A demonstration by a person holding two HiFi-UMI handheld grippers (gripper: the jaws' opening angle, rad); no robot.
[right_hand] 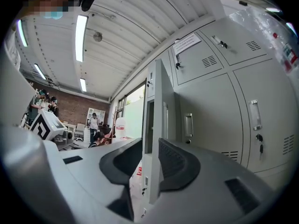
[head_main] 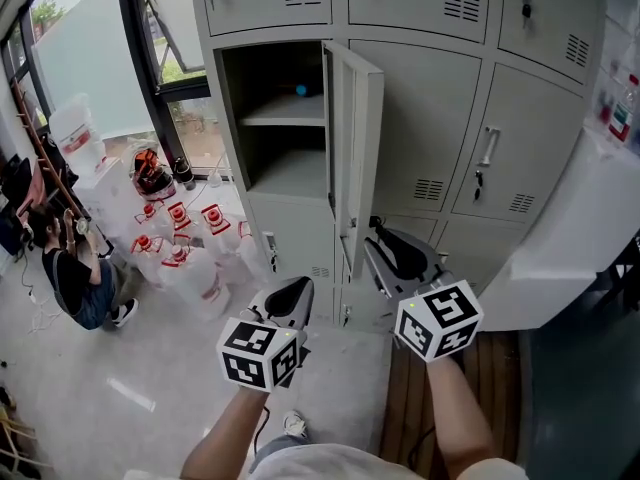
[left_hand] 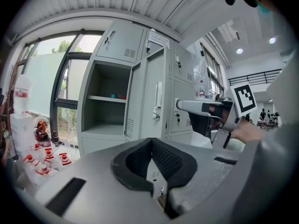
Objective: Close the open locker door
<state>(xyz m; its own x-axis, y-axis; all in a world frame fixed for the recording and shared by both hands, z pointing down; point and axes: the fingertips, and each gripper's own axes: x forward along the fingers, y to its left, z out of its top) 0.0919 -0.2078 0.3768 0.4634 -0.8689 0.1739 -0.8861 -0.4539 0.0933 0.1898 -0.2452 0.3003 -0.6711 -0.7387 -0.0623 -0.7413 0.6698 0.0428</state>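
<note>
The grey locker door (head_main: 355, 148) stands open, swung out edge-on from its compartment (head_main: 280, 118), which has a shelf with a small blue thing (head_main: 301, 91) on it. My right gripper (head_main: 378, 248) is open, level, close to the door's lower part on its right side. In the right gripper view the door's edge (right_hand: 161, 106) shows in the gap between the right gripper's (right_hand: 149, 143) jaws; the pads do not press on it. My left gripper (head_main: 295, 293) is lower and left, shut and empty. In its own view the left gripper (left_hand: 152, 140) faces the door (left_hand: 152, 97) and the compartment (left_hand: 105, 101).
Closed locker doors (head_main: 520, 148) fill the wall right of the open one. Several red-capped bottles (head_main: 180, 238) stand on the floor by the window at left, and a person (head_main: 70, 268) sits there. A white cabinet (head_main: 590, 238) juts out at right above wooden floor (head_main: 490, 368).
</note>
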